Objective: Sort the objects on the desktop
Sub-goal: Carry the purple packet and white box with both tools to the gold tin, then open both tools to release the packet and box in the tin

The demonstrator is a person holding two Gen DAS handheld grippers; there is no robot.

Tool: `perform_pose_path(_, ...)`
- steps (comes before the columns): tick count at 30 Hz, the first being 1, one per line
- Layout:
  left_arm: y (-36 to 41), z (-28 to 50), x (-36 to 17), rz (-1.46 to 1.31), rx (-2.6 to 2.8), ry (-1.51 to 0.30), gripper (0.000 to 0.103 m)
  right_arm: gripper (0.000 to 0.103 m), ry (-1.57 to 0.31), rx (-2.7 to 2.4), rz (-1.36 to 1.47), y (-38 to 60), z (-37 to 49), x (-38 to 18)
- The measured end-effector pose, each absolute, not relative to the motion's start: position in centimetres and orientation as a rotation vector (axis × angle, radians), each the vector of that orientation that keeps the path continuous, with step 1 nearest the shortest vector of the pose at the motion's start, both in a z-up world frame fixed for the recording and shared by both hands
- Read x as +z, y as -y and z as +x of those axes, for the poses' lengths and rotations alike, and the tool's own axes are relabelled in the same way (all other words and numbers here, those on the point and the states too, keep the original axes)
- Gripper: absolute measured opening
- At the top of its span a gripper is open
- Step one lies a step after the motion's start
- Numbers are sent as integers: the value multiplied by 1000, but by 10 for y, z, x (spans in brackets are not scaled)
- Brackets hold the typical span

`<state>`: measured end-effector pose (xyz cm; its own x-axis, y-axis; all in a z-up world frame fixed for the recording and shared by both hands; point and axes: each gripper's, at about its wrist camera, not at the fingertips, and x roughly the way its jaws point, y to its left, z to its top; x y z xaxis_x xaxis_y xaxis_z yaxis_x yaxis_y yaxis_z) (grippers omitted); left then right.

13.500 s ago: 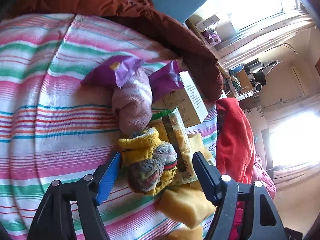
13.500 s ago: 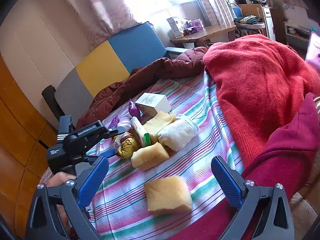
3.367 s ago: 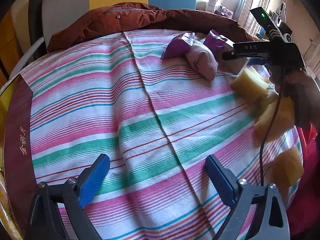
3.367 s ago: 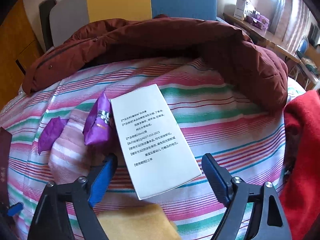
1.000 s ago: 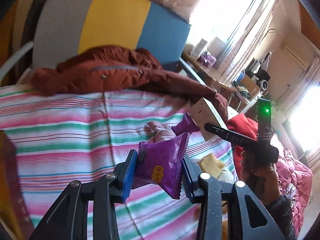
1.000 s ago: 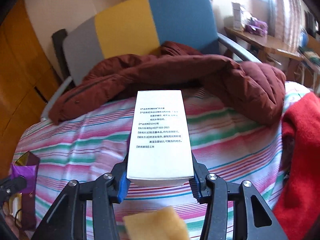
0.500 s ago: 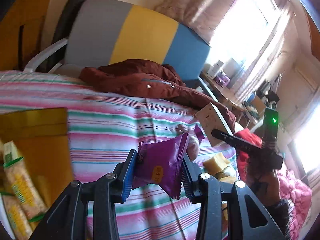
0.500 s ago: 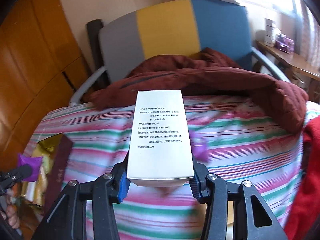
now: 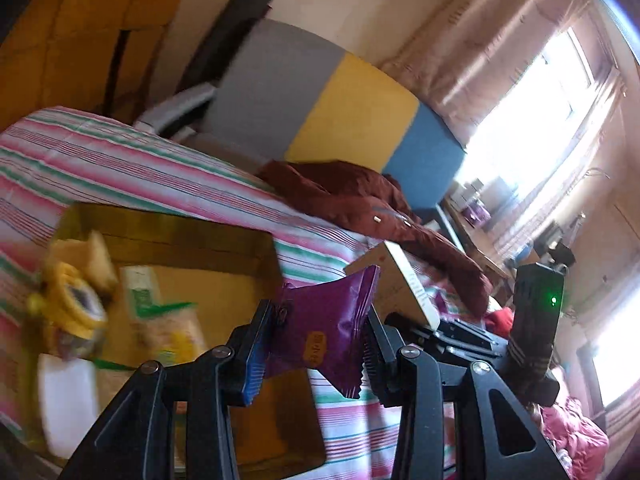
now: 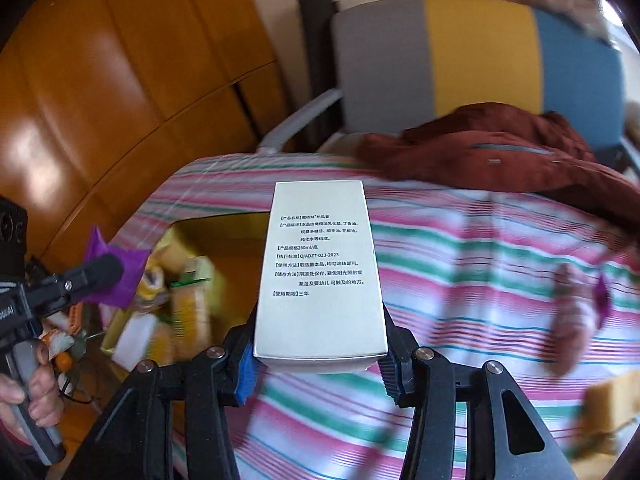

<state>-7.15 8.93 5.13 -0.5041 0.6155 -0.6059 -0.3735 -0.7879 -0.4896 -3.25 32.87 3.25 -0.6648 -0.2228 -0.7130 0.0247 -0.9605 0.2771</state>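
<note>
1. A bed with a striped pink, green and white cover fills most of both views; its near left edge curves round just beside the orange wooden wall panels, and much of the cover lies bare to the right.
2. A padded chair back in grey, yellow and blue panels stands beyond the bed's far edge, with a crumpled dark red quilted jacket draped over that edge.
3. An open yellow-lined cardboard box sits on the cover by the left edge. It holds blurred packets and yellow items on its left side, while its right part shows bare floor.
4. A white rectangular carton printed with black text is clamped at its near end between the blue-padded fingers of the right gripper, raised above the cover beside the box's right wall.
5. A purple foil snack packet is pinched between the fingers of the left gripper, held above the box's near right corner.
6. A pale yellow sponge block lies at the cover's right edge, well apart from the box.
</note>
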Motion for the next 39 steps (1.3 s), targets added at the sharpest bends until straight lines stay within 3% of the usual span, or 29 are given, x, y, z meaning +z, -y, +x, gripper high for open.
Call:
perform_pose_path(13,-33,-122,7,-1173,2472,234,42,52,274,-2675,1292,-230,-88,17)
perform_pose_path(14,-35,-126,6,-1174,2489,225,44,55,289,-2678,1295,-229,-95,18)
perform_pose_path(17,-39,-139,1,-1167,2507,178,56,84,367,-2669,1296,-228,-104,15)
perform_pose_path(25,-31,-137,-6,-1196,2553,165,70,85,360,-2691,1320,-224,-81,6)
perform_pose_path(31,-21,-95,7,-1104,2652,82,75,93,286,-2762,1281,-222,-48,9)
perform_pose_path(33,-20,-75,15,-1046,2693,53,82,96,259,-2796,1264,-223,-38,12)
perform_pose_path(39,-30,-32,32,-944,2744,31,82,101,193,-2917,1190,-225,-6,22)
